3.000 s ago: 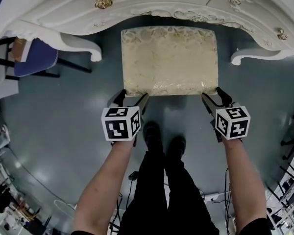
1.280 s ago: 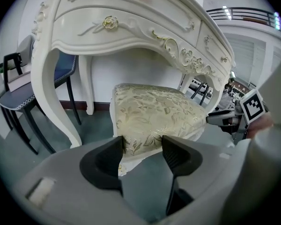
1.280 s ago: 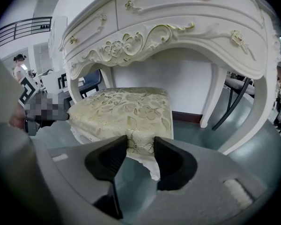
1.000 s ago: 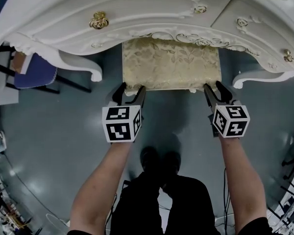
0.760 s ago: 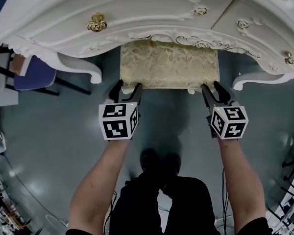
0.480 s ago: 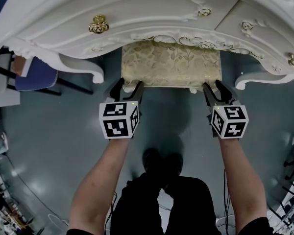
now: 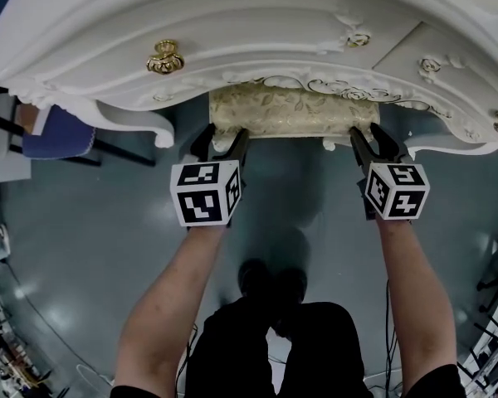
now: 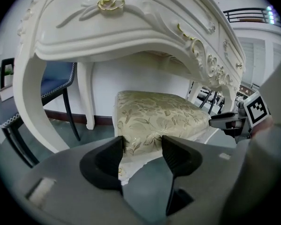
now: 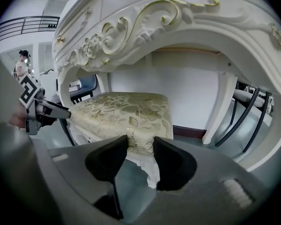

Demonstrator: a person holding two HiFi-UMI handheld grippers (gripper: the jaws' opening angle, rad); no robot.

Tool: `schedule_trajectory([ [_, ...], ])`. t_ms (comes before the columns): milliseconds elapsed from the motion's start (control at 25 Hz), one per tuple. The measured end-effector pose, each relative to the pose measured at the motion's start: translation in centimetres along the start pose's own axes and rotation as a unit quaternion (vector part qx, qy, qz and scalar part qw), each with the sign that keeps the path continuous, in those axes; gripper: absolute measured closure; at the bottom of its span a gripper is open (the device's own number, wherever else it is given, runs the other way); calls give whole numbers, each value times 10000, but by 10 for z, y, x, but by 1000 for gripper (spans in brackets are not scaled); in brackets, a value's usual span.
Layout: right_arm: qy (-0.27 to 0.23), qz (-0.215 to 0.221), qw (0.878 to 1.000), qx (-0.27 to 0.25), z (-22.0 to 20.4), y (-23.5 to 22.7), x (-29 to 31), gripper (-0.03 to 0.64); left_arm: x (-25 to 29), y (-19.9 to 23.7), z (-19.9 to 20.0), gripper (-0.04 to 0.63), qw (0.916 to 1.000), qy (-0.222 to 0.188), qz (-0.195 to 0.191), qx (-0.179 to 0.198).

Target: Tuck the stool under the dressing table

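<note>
Stool (image 7: 282,116) mostly under dressing table (image 7: 232,40), long axis running left-right, parallel to the table front. Left tongs (image 7: 222,139) and right tongs (image 7: 369,138) each clamp a near corner.

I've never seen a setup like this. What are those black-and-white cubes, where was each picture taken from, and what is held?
No robot here: a person holds a two-jaw gripper in each hand; the cubes are part of them. One picture comes from a camera on the person's head, looking down; the others from cameras on each gripper. The left gripper and right gripper each clamp a front corner of the cream floral cushioned stool, mostly under the white carved dressing table, on a grey floor.
</note>
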State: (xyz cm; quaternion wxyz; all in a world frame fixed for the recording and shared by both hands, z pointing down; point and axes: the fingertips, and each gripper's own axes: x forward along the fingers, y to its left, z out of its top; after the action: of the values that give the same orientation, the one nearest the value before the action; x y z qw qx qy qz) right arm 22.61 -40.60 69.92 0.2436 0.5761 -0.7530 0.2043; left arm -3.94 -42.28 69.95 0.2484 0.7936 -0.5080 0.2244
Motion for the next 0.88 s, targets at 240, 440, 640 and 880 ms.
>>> schedule_trajectory([
  [240,-354,-109,9993,61,14,3,15,436,19,18,21,311,9995,-265,85,158],
  [440,-477,-50,9988,31,18,12,22,442,28,33,34,313,9984,-463,194,259],
  [640,-479,-75,9988,-69,19,10,25,443,29,33,34,311,9983,-489,170,282],
  [880,-397,-33,9991,-134,26,1,34,443,30,31,38,311,9991,-415,101,63],
])
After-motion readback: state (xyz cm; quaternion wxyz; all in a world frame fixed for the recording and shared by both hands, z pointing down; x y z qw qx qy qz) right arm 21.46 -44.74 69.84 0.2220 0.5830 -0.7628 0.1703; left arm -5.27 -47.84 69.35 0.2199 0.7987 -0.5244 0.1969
